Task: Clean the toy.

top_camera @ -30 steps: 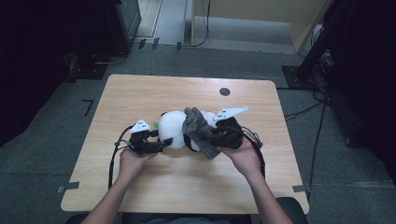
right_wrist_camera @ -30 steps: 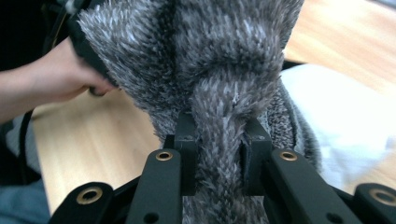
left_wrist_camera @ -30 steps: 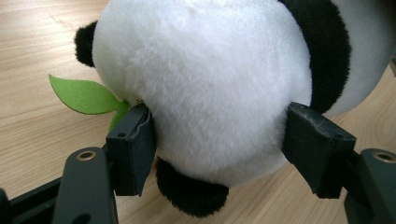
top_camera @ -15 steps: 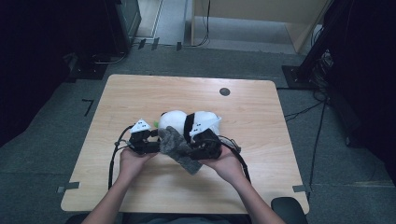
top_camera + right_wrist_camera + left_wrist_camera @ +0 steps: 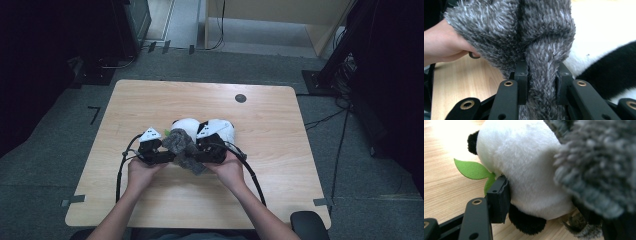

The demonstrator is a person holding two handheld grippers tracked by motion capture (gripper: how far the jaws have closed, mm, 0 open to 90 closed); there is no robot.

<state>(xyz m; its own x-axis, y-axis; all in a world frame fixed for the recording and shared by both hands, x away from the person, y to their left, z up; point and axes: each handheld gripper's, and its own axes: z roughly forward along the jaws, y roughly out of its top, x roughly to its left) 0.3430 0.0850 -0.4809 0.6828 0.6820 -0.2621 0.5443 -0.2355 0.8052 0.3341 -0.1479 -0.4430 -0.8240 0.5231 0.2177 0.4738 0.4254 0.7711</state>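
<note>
You've got both grippers bunched up near the middle of the wooden table (image 5: pixel 150 100), a bit toward your side; the plush panda (image 5: pixel 186 127) sits between them, white body, black ears and paws, with a green felt leaf (image 5: pixel 471 169) sticking out at its side.

Your right gripper (image 5: pixel 541 82) has its jaws pinched on a strip of the fuzzy grey cloth (image 5: pixel 524 37); in the right gripper view both pads press into the pile, with the rest of the cloth bulging out above the jaws; they've just eased open a touch, but the cloth is clamped between them. From the high view that cloth lies draped over the panda's near side and hangs down toward your hands.

Your left gripper (image 5: pixel 152 150) is about half open; its jaws have just been closing a little; in the left gripper view one pad touches the panda's white flank right by the leaf, and the other jaw is buried behind the grey cloth, so I can't tell if it's gripping anything.

No brand, tag or writing readable anywhere on the panda, the cloth or the grippers; there's a small dark round disc (image 5: pixel 240 98) on the far part of the table, unmarked as far as I can see.
</note>
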